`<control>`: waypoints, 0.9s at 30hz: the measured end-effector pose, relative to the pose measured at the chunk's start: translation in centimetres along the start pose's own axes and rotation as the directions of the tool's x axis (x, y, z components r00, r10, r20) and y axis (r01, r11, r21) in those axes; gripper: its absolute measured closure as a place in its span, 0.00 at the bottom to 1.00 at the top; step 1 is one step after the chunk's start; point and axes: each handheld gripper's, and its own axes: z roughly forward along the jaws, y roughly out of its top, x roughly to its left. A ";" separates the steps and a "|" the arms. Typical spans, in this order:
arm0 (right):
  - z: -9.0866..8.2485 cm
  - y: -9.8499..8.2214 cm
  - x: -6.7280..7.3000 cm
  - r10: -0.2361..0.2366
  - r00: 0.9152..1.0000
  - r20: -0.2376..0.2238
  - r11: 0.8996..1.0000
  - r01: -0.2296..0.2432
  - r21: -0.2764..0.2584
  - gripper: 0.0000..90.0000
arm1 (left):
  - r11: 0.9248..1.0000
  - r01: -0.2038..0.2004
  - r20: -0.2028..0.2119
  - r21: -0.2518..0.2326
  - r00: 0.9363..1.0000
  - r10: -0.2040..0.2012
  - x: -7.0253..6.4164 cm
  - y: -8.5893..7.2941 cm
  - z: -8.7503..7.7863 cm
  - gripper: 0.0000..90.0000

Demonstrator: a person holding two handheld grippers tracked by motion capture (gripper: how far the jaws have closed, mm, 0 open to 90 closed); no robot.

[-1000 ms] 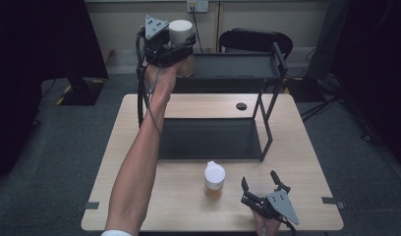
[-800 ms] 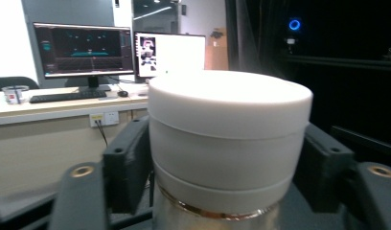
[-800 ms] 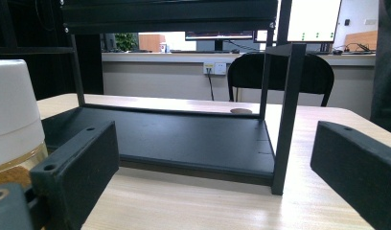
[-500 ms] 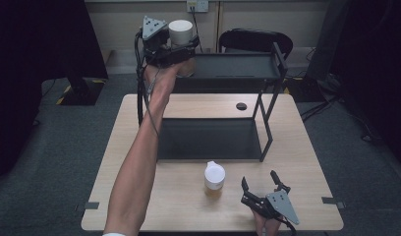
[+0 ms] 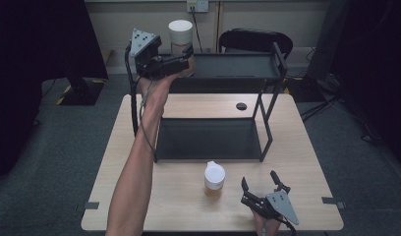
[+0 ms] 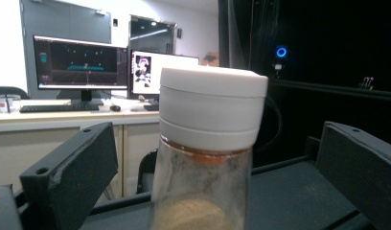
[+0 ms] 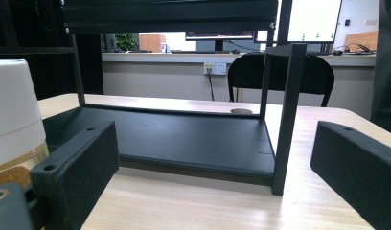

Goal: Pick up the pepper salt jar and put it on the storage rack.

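L tongs (image 5: 181, 61) open, white-capped jar (image 6: 208, 143) upright btwn jaws, untouched, at top shelf (image 5: 238, 66). R tongs (image 5: 261, 189) open, empty; second jar (image 5: 214, 179) just left.

Between my left claw's (image 6: 203, 191) jaws, the jar's (image 6: 203, 158) base is cut off; I can't tell if they touch it.

Each black hand-held gripper (image 5: 261, 188) carries a grey three-cornered plate (image 5: 281, 205).
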 end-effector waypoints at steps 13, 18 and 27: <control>0.0 0.0 0.0 -0.001 1.000 0.000 1.000 0.001 0.000 0.02 | 1.000 -0.014 0.055 -0.025 0.998 0.016 -1.2 -0.6 -3.7 0.00; 0.0 0.0 0.0 -0.001 1.000 0.000 1.000 0.001 -0.001 0.02 | 1.000 -0.027 0.067 -0.006 0.997 0.028 -1.7 -0.7 -4.8 0.00; 0.0 0.0 0.0 -0.001 1.000 0.000 1.000 0.001 -0.001 0.02 | 0.999 -0.030 0.078 -0.032 0.996 0.032 -2.1 -2.4 -7.7 0.00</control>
